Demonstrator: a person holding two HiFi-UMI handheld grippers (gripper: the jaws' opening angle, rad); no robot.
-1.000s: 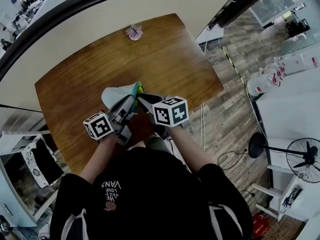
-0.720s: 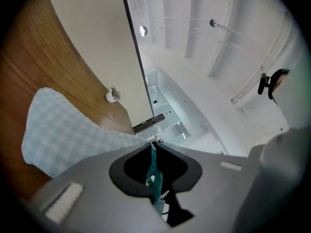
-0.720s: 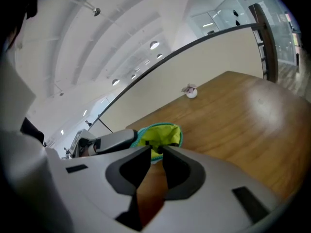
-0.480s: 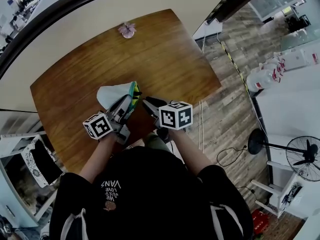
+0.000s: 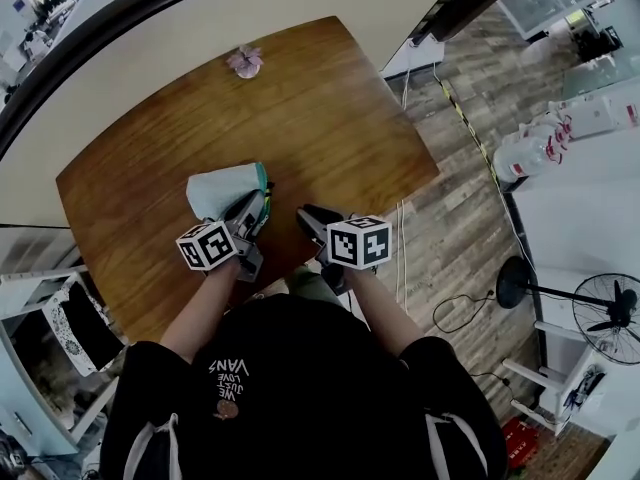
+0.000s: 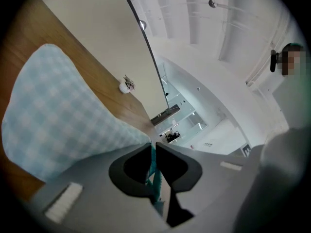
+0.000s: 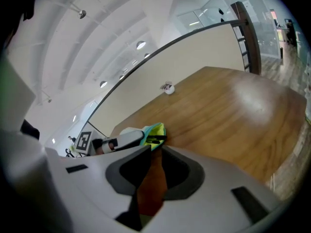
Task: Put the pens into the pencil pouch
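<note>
A light blue checked pencil pouch lies on the wooden table in the head view. My left gripper is shut on its teal zip edge, and the checked cloth spreads to the left beyond the jaws. In the right gripper view the pouch mouth shows a yellow-green lining with a dark pen end in it. My right gripper hovers just right of the mouth, apart from it. Its jaws stand a little apart with only bare table showing between them.
A small pink flower ornament stands at the table's far edge, against a curved cream partition. The table's right edge drops to a plank floor with cables. A white shelf unit stands at the left.
Both grippers have come down and back toward the person. The pouch has sunk onto the table with the left gripper. The right gripper has drawn away to the right of the pouch mouth.
</note>
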